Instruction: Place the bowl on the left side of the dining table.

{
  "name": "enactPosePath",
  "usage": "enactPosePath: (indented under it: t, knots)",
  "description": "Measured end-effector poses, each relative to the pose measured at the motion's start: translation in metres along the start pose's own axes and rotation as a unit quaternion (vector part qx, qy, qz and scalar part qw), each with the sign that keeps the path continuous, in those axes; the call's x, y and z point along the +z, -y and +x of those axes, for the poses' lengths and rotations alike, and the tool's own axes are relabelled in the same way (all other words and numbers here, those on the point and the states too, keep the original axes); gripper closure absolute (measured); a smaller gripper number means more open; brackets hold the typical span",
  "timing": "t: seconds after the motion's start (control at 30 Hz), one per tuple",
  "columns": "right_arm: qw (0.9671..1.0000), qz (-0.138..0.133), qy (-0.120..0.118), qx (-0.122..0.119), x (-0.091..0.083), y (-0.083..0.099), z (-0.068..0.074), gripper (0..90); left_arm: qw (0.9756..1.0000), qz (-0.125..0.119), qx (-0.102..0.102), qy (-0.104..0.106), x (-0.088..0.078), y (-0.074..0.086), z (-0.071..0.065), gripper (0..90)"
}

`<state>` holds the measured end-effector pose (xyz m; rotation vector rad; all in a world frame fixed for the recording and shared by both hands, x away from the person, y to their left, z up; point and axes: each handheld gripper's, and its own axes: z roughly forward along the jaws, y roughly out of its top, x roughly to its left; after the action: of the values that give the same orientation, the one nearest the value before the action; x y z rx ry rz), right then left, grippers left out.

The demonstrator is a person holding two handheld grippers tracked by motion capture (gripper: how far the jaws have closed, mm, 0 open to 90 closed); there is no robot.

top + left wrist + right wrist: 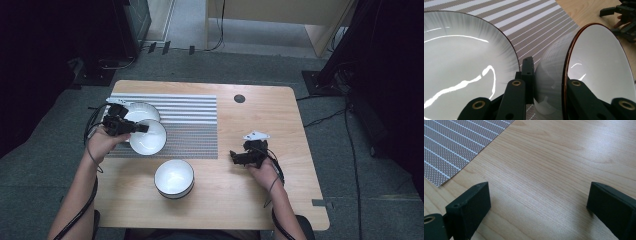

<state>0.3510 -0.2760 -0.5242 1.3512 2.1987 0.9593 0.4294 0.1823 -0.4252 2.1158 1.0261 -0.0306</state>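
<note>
My left gripper (142, 128) is shut on the rim of a white bowl (148, 139) with a dark brown edge, held tilted over the striped placemat (190, 125). In the left gripper view one jaw lies inside this bowl (599, 62) and the other against its outer wall. A second white bowl (141, 111) sits just behind it on the mat and looms at the left as a wide white dish (461, 70). A third white bowl (174, 178) stands on the bare wood nearer the person. My right gripper (234, 156) rests open above the table (549, 157), nothing between its jaws.
The wooden table (280, 200) has a round cable hole (239, 98) at the back. The placemat's corner (454, 145) reaches toward the right gripper. Cables and dark equipment stands line the carpet around the table.
</note>
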Motion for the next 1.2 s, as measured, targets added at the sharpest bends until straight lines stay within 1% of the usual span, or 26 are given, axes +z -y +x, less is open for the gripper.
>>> enactPosePath:
  t: [0.13,0.33,0.47,0.63,0.8,0.87,1.1,1.2]
  knots:
    - [1.0000,0.000,0.000,0.000,0.000,0.000,0.000,4.4,1.0000,-0.001,-0.003,0.002,0.000,-0.001,0.003,77.6]
    - [1.0000,0.000,0.000,0.000,0.000,0.000,0.000,4.4,1.0000,-0.001,-0.007,-0.002,0.001,-0.002,0.006,77.6]
    - [1.0000,-0.001,0.000,0.000,0.000,0.000,0.000,4.4,0.9999,-0.002,-0.014,0.002,0.002,-0.002,0.012,77.7]
    - [1.0000,-0.001,0.000,0.000,0.000,0.000,0.000,4.4,0.9999,-0.001,-0.015,-0.003,0.002,-0.003,0.015,77.6]
    - [1.0000,-0.001,0.000,0.002,0.000,0.000,0.000,4.4,0.9999,-0.004,-0.015,-0.003,0.002,-0.006,0.017,77.6]
    - [1.0000,0.000,0.000,0.002,0.000,0.000,0.000,4.4,0.9998,-0.006,-0.020,-0.001,0.002,-0.007,0.020,77.7]
    - [1.0000,-0.001,0.000,0.001,0.000,0.000,0.000,4.4,0.9998,-0.009,-0.019,-0.006,0.001,-0.012,0.022,77.6]
    - [1.0000,-0.001,0.000,0.001,0.000,0.000,0.000,4.5,0.9997,-0.010,-0.020,-0.005,0.002,-0.014,0.023,77.6]
